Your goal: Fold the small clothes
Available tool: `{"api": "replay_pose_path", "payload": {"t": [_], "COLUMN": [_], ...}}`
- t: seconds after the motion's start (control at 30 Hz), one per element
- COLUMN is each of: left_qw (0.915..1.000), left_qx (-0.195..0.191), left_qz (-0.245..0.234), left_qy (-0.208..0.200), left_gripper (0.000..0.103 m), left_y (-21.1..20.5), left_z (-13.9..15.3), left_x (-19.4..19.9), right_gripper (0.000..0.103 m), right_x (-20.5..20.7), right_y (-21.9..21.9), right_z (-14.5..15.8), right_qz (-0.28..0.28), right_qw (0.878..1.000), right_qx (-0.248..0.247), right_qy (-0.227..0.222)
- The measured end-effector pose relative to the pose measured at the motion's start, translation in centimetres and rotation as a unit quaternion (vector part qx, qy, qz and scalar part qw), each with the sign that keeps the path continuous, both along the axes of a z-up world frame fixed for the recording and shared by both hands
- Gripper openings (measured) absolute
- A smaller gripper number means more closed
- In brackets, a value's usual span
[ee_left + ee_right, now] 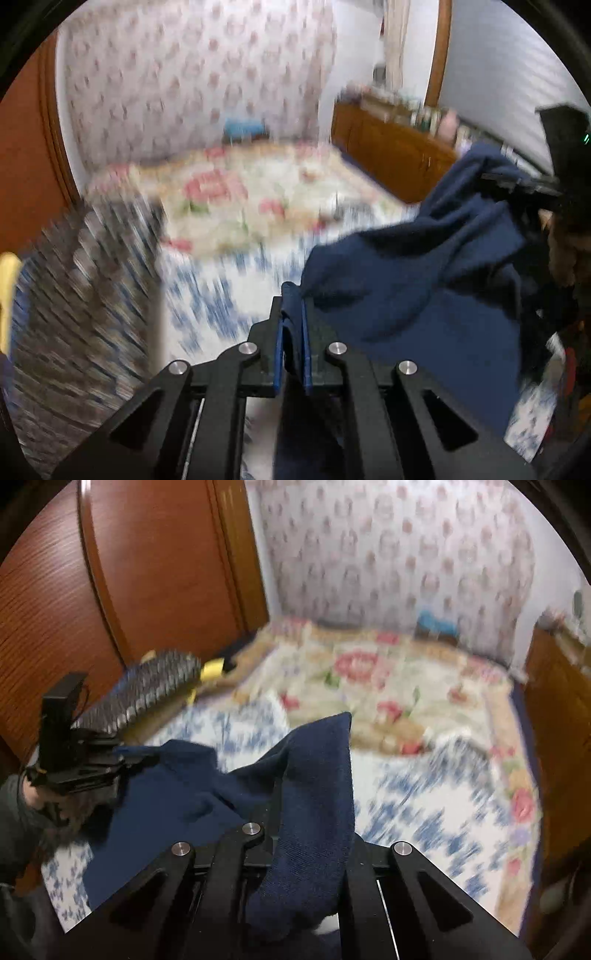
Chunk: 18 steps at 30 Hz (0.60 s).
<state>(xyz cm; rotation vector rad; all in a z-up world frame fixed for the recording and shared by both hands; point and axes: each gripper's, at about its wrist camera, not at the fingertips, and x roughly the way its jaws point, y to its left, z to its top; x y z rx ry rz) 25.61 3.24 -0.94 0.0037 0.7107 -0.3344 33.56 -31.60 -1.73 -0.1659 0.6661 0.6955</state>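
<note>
Over the bed (229, 295) with its blue and white sheet, we hold the dark blue cloth (424, 280) at lower right, left gripper (293, 332) and right gripper (310, 812) both pinched tight on it, and should lift evenly.

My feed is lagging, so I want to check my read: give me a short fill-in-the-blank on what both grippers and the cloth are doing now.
1. The left gripper is shut on the ____ cloth.
2. The right gripper grips ____ cloth.
3. The cloth hangs between both grippers above the blue-and-white ____.
4. Past that sheet lies a blanket printed with ____.

Missing words: navy; the same; sheet; flowers
</note>
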Motion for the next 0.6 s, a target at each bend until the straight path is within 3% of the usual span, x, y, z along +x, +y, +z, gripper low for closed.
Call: {"api": "replay_pose_path", "payload": {"t": [0.23,0.37,0.5,0.6], "left_qw": [0.9898,0.9797,0.9769,0.9796], "left_qx": [-0.006,0.008,0.015,0.027], "left_qz": [0.004,-0.005,-0.021,-0.043], "left_qy": [-0.143,-0.2,-0.212,-0.195], "left_gripper": [0.005,0.005,0.005,0.005], "left_y": [1.5,1.5,2.3,2.1], "left_z": [14.1,18.5,18.3,15.4], "left_x": [-2.7,-6.3,-9.9,-13.0], "right_gripper": [0.002,0.002,0.002,0.002], "right_x": [-1.3,-3.6,-7.5,-10.6], "right_y": [-1.7,-2.7,-3.4,-4.2], "right_z": [10.5,15.3,16.6,14.0], "right_qz": [-0.044,-0.057,-0.054,-0.039], "right_qw": [0.992,0.981,0.975,0.98], "right_qx": [0.044,0.075,0.079,0.071], "right_qy": [-0.113,-0.172,-0.199,-0.179]}}
